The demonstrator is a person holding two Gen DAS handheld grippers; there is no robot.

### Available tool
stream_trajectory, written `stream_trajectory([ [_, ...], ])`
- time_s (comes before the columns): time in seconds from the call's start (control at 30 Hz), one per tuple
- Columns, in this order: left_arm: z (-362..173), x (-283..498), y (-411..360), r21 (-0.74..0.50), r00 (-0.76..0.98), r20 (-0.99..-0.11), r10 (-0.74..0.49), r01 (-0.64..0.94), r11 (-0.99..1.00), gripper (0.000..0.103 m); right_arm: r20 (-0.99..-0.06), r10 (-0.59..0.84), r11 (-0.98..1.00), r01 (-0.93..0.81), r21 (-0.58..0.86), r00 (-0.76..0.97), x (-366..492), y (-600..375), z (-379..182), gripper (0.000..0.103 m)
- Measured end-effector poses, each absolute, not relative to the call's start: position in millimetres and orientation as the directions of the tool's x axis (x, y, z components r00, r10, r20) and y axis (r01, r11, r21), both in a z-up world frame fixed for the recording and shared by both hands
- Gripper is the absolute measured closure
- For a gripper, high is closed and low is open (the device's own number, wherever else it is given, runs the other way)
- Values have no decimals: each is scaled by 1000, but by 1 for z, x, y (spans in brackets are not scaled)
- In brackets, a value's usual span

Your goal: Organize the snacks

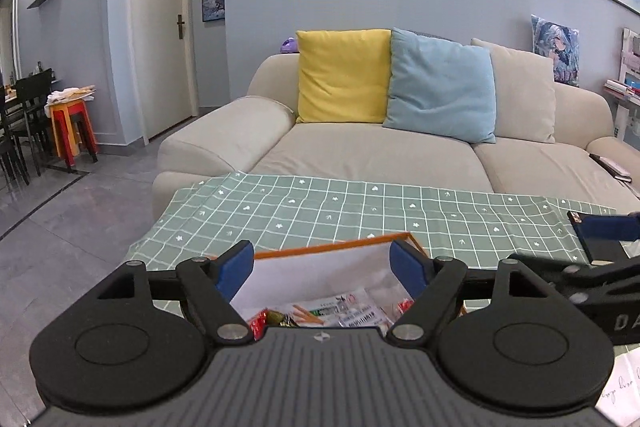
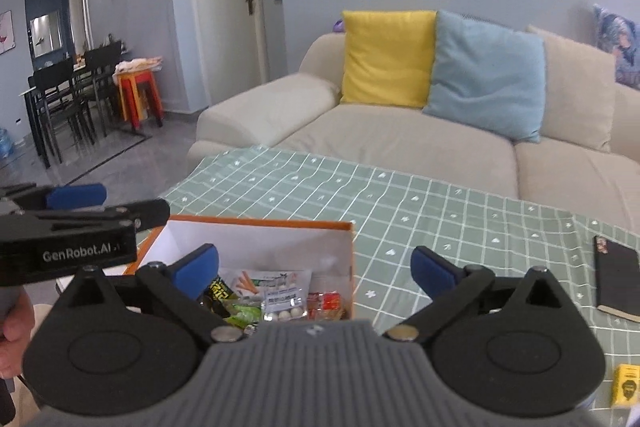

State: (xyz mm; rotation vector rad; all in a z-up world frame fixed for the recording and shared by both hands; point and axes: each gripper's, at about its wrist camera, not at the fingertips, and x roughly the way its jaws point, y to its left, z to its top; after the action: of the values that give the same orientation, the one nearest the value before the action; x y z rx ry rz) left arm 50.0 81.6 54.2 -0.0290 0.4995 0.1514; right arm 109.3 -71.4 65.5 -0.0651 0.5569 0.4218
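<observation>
At the far left of the right wrist view my own hand [image 2: 14, 337] grips the handle of my left gripper [image 1: 322, 267], whose side reads "GenRobot.AI". Its blue-padded jaws stand spread as wide as they go, nothing between the pads, above the orange-rimmed box [image 2: 256, 223]. The box sits on the green checked tablecloth [image 2: 440, 211] at its near left side; in the right wrist view its long axis looks to run left to right across the table, though the near end is hidden under my grippers. Inside lie snack packets [image 2: 280, 291], overlapping, so I cannot count them exactly: at least five show, among them one black with yellow characters I cannot read, one clear with three white balls, one green, one red. My right gripper [image 2: 314, 269] is likewise fully spread and empty, over the box's right edge. Farther right one black notebook [image 2: 616, 275] lies flat on the cloth, and one small yellow box [image 2: 626, 385] with a dark printed figure sits at the near right edge; its lettering is too small to read
</observation>
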Motion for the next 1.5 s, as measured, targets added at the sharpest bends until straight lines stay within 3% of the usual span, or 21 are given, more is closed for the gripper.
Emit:
stream_trajectory([
  [0.2,42,43,75,-26,836,-525,157,-201,979,12,-498,333,934,-353,57,801,80,-93,57,4],
  [0.77,5,22,58,54,790,-593,156,-154,987,12,-586,264,951,-309,24,766,52,-97,22,4],
  [1.5,-10,24,59,41,748,-650,134,-141,989,12,-647,219,962,-273,18,731,64,-94,2,4],
])
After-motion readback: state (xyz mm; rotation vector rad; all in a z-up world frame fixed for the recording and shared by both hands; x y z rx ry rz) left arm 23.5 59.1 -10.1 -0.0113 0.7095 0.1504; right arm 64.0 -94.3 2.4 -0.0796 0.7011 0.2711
